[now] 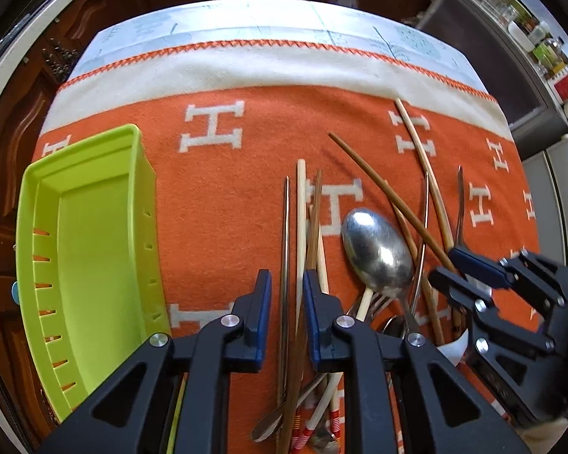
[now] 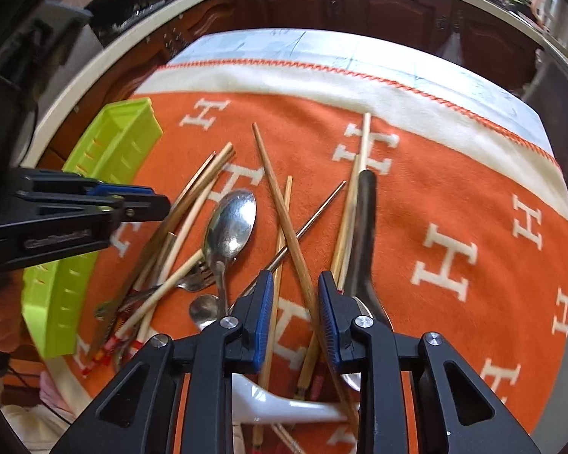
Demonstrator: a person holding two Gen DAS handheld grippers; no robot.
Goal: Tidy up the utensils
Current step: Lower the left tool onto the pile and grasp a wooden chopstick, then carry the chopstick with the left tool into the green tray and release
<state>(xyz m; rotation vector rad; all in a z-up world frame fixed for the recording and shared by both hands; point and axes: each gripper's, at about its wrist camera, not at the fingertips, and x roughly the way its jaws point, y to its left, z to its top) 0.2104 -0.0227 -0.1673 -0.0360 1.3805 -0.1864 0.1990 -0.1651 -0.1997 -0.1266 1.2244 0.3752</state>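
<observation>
A pile of utensils lies on an orange cloth (image 1: 223,196): wooden chopsticks (image 1: 301,208), a metal chopstick (image 1: 285,242), a steel spoon (image 1: 376,251), a fork (image 1: 376,300). My left gripper (image 1: 287,283) is open, its jaws straddling the metal chopstick and a pale wooden one, not closed on them. My right gripper (image 2: 296,291) is open over crossed wooden chopsticks (image 2: 284,223); it also shows in the left wrist view (image 1: 450,265). The spoon (image 2: 229,227) lies left of it, a black-handled utensil (image 2: 363,234) to its right. The lime green tray (image 1: 94,249) sits empty at the left.
The tray (image 2: 110,143) lies along the cloth's left edge. A white ceramic spoon (image 2: 280,405) lies under my right gripper. Dark wooden cabinets (image 1: 15,143) stand beyond the table; a shelf of jars (image 1: 541,45) is at far right.
</observation>
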